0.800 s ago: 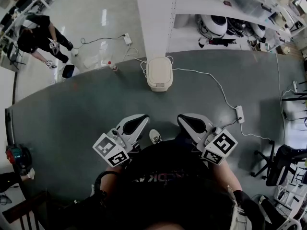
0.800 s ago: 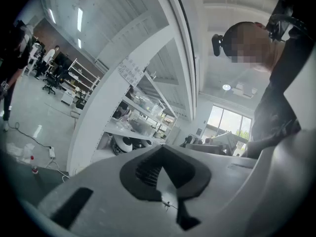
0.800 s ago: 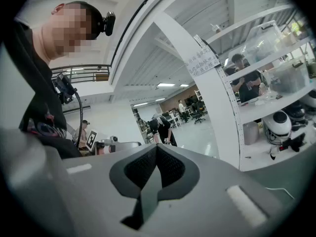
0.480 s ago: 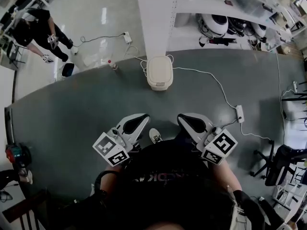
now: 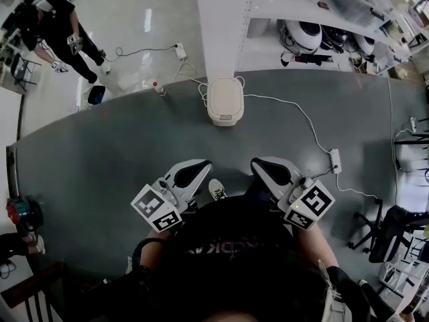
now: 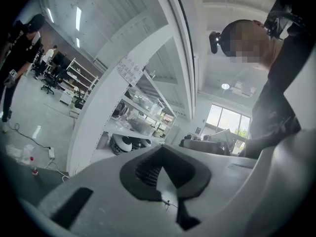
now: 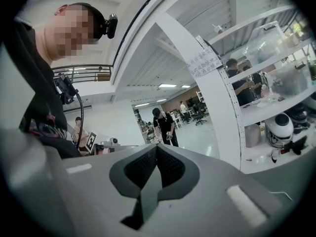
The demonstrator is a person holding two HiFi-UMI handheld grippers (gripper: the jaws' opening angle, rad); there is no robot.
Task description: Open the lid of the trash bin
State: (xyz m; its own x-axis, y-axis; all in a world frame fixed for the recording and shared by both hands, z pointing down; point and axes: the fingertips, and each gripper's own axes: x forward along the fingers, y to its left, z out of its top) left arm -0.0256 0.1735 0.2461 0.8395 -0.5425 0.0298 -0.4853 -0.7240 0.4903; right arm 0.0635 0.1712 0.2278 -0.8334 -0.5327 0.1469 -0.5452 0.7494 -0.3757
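**Two grippers shut and empty; bin closed by the pillar**

Head view.
- One trash bin, cream, standing on the grey floor at the foot of a white pillar. Its lid lies flat and closed. It is well ahead of me, apart from both grippers.
- One left gripper, held close against my body, tip pointing towards the bin.
- One right gripper, held the same way, beside the left with a gap between them.
- One white cable, running from the bin across the floor to a power strip on the right.
- One shoe, showing between the two grippers.
- One person in dark clothes, upper left, well away from the bin.

Left gripper view.
- My left jaws are clenched, the dark pads meeting at the tip with nothing between them.
- Beyond them stand the pillar and white shelving.

Right gripper view.
- My right jaws are likewise closed, ribbed pads pressed together at the tip and holding nothing.
- Behind them are the pillar, loaded shelves to the right, and a bystander far off.
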